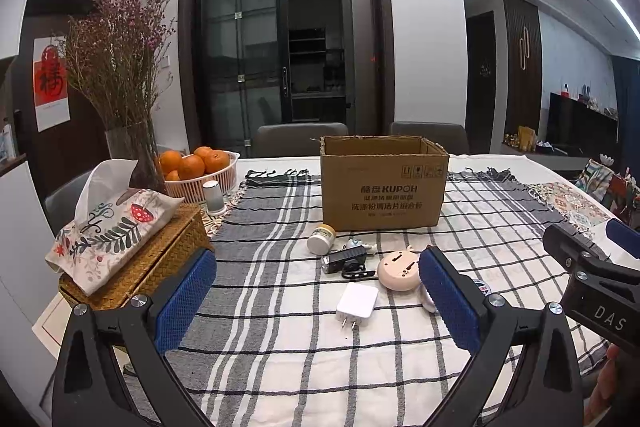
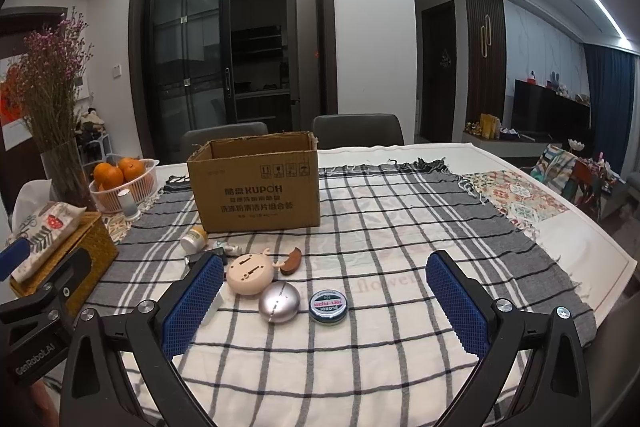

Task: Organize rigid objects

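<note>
Left gripper (image 1: 318,291) and right gripper (image 2: 324,291) both spread wide, empty, above the table's near edge. Small objects clustered before the cardboard box (image 2: 256,183) mid-table: white charger (image 1: 357,301), silver egg-shaped item (image 2: 279,303), balm tin (image 2: 329,305).

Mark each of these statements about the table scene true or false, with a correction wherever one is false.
1. Both grippers, left gripper and right gripper, are open and hold nothing. True.
2. The cardboard box is closed with its flaps taped. False: its top is open.
3. The white plug adapter lies inside the box. False: it lies on the checked cloth, in front of the box.
4. The basket holds oranges. True.
5. The round tin sits beside the silver egg-shaped object. True.
</note>
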